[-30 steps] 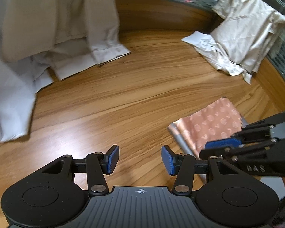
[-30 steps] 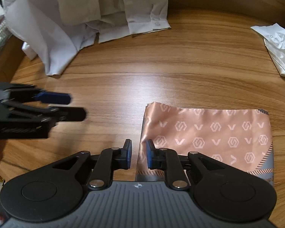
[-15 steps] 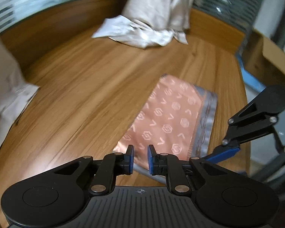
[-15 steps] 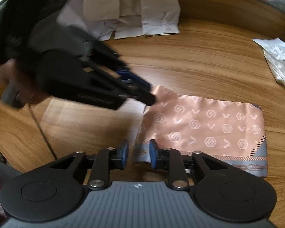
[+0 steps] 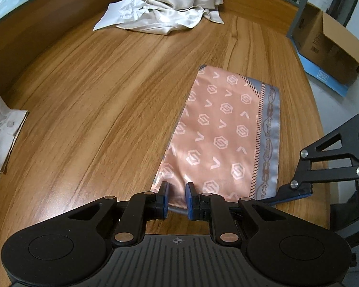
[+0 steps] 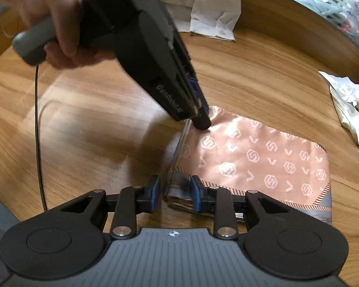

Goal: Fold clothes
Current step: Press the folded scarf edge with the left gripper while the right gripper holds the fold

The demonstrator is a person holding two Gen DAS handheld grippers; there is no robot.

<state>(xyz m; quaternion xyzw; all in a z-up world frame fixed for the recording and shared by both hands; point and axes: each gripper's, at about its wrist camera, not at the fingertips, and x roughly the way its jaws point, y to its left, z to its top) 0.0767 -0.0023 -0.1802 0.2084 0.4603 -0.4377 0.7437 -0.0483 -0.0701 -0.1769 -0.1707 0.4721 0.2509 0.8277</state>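
A folded peach scarf (image 5: 222, 134) with white logos and a grey border lies flat on the wooden table (image 5: 95, 100). My left gripper (image 5: 177, 199) points steeply down at one end corner, its blue pads pinching the fabric, which puckers between them. In the right wrist view the left gripper (image 6: 201, 122) presses on the scarf (image 6: 263, 157) at its far corner, and a hand (image 6: 52, 12) holds it. My right gripper (image 6: 176, 191) straddles the near corner of the same end. Its jaws stand a little apart and its left pad is clear of the layered edge. One of the right gripper's fingers (image 5: 296, 189) shows beside the scarf's grey border.
A pile of cream clothes (image 5: 172, 4) lies at the table's far side, and a white shirt cuff (image 5: 2, 131) at the left edge. An open cardboard box (image 5: 328, 45) stands on the floor past the table's right edge. A thin cable (image 6: 38, 119) hangs from the left gripper.
My left gripper swung from bare wood onto the scarf's end corner and its jaws narrowed onto the fabric. The right gripper's jaws widened a little around the other corner and it shifted slightly.
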